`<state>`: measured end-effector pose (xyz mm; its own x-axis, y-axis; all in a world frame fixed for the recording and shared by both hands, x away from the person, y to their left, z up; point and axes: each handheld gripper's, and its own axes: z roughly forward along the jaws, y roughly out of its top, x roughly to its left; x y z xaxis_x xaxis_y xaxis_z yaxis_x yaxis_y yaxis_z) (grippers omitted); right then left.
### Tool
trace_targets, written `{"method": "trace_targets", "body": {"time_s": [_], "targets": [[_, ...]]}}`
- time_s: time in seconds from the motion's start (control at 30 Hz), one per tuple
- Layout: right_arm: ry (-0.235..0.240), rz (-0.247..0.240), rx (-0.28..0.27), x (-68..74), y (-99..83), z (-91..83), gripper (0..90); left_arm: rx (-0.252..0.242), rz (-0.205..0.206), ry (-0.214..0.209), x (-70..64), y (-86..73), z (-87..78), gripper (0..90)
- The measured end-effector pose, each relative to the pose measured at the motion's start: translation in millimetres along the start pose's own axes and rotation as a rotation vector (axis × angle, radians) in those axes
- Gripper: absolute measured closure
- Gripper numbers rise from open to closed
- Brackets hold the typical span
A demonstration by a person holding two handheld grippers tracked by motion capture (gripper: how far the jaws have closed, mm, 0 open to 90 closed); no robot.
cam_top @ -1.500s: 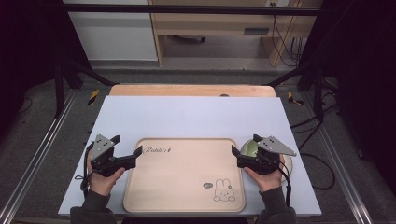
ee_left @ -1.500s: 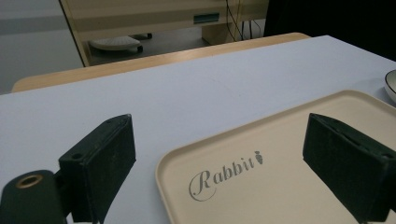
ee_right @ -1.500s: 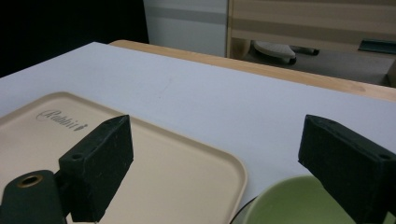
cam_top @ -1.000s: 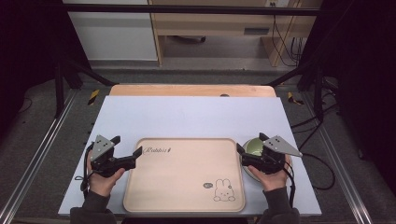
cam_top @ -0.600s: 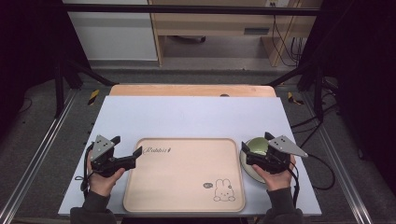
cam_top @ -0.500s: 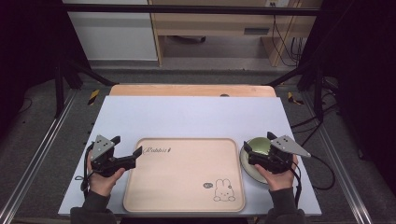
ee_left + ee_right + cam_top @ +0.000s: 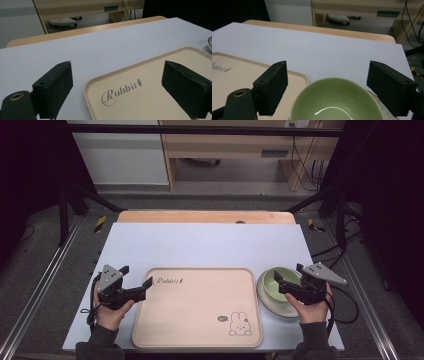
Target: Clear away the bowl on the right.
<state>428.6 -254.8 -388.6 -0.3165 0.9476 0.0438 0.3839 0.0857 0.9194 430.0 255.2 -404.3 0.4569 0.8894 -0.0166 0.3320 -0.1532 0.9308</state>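
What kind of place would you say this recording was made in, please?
Probably a lab or workshop set up for recording, not a home kitchen: the table stands inside a dark metal frame, loose cables hang by office furniture behind, and a person holds the left gripper and right gripper.

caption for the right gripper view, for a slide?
Open right hand-held gripper poised over a green bowl, beside the beige tray.

Script word "Rabbit" with a small carrot mark printed on the beige tray [image 7: 150,100], near its upper left corner
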Motion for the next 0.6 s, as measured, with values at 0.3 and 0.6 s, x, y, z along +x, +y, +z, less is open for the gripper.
{"method": "trace_targets", "body": {"time_s": [0.3,0.6], "targets": [[-0.056,0.022,0.074,-15.2,-6.1,3.1,23.5,0.005,0.000,0.001,-0.6,-0.7,0.5,9.7],[-0.085,0.073,0.117,-27.5,-11.8,4.9,29.3,0.004,0.001,0.004,0.3,-0.7,-0.1,9.8]]}}
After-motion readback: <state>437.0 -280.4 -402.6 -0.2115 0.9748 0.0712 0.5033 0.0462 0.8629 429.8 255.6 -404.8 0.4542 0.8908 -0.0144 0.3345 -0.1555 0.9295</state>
